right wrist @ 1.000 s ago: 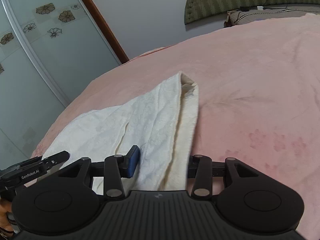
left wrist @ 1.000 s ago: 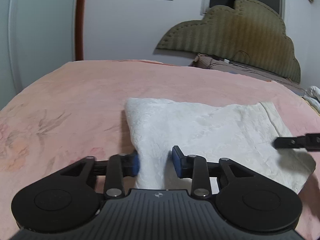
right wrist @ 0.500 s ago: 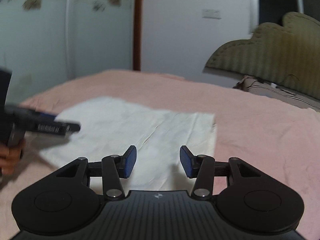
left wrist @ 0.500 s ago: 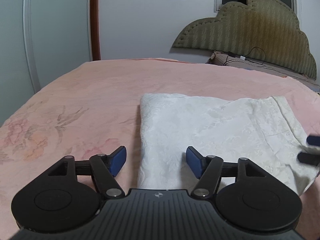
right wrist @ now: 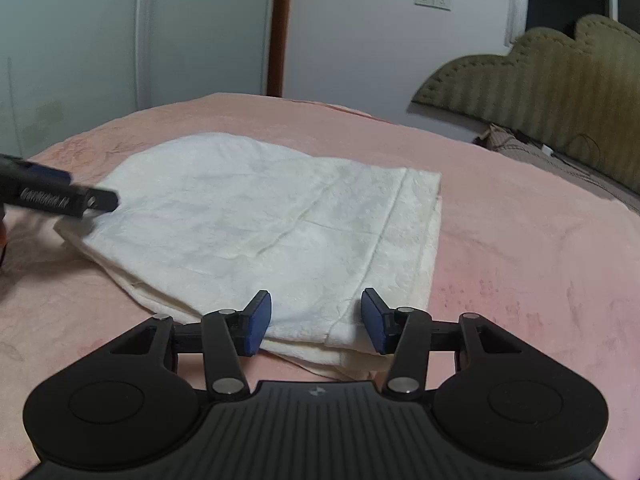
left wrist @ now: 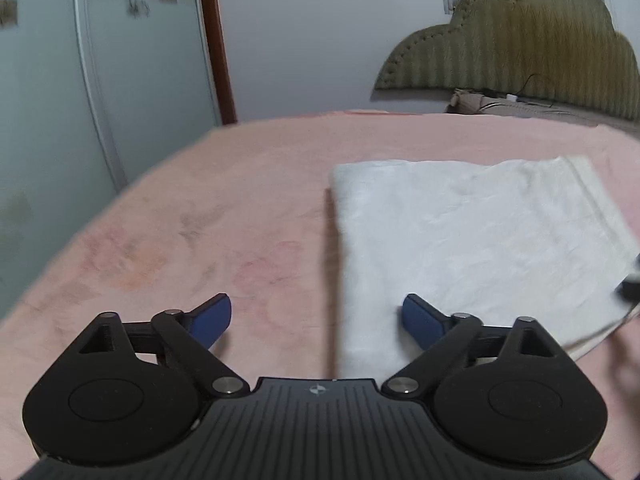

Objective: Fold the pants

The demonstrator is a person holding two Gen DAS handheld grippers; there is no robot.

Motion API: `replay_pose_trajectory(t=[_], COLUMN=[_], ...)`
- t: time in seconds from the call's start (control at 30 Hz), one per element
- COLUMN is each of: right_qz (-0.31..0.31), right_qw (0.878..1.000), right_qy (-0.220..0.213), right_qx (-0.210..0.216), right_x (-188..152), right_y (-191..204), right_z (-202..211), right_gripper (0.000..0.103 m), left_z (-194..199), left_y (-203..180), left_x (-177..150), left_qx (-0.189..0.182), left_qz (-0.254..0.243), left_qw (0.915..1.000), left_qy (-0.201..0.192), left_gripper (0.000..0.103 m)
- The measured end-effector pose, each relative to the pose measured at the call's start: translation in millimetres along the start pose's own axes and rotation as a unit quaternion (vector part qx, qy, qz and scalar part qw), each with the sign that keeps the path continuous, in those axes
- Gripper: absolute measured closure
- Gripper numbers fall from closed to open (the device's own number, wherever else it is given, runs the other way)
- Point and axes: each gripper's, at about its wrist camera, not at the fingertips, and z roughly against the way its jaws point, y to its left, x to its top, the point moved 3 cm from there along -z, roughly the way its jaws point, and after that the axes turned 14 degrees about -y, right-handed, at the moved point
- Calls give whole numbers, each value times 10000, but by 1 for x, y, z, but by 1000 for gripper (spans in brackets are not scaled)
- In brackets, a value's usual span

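White pants (left wrist: 472,240) lie folded in a flat rectangle on the pink bed (left wrist: 240,208); they also show in the right wrist view (right wrist: 256,224). My left gripper (left wrist: 316,320) is wide open and empty, just in front of the fold's near left corner. My right gripper (right wrist: 316,320) is open and empty, at the near edge by the waistband end (right wrist: 416,240). The left gripper shows in the right wrist view (right wrist: 60,198) at the fold's left corner. A dark blur at the right edge of the left wrist view (left wrist: 630,292) looks like the right gripper.
A green padded headboard (left wrist: 512,48) leans on the wall behind the bed. A glass sliding door (left wrist: 100,80) stands to the left. A brown pillow with cables (right wrist: 560,156) lies at the bed's far right. The bed edge (left wrist: 60,256) curves away on the left.
Both grippers let go of the pants and opened. They drew back from the cloth, and the pants now lie flat on the bed.
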Motion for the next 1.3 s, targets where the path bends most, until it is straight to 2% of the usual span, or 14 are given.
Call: replay_pose_trajectory(t=[0.1,0.17,0.3,0.4,0.53,0.6,0.67,0.7,0.83,1.0,1.07,1.1,1.17,1.3], right_qz=[-95,-170,-428,-513,-744,-848,-941,-983,-1063,-1270,-1301,-1339,-1577,-2553], right_qw=[9998,9997,9988,9982,9963,9954,9947,9944,9937,9911,9907,9902,9864,9624], right_qy=[-124,-143,101,230,328,324,285,268,280,164,103,96,144,114], right_qx=[-139,-65,228,213,274,306,299,297,234,375,398,390,438,918], right_x=[7,7,-6,-18,-24,-25,-25,-24,-23,-14,-11,-10,-9,1], right_y=[2,7,20,30,37,39,40,41,42,44,47,47,46,39], right_z=[19,33,51,61,66,67,67,67,67,75,77,78,79,88], right_gripper=[54,53,51,51,51,46,33,30,27,26,15,13,13,13], left_z=[7,16,42,55,57,54,53,53,54,54,54,55,54,52], left_y=[17,24,18,1,-19,-27,-32,-33,-37,-38,-38,-38,-36,-32], left_x=[3,8,6,-5,-21,-29,-35,-36,-37,-40,-40,-40,-41,-42], left_qx=[250,304,-109,-439,-539,-447,-352,-313,-214,-176,-180,-185,-206,-258], left_qz=[242,399,669,751,738,667,586,525,368,335,348,357,408,546], left_qw=[9994,9987,9975,9955,9944,9949,9956,9964,9977,9981,9980,9980,9977,9966], left_qy=[17,45,174,363,531,613,646,595,532,481,486,490,509,554], left_gripper=[11,12,11,10,10,10,8,5,0,0,0,0,0,0])
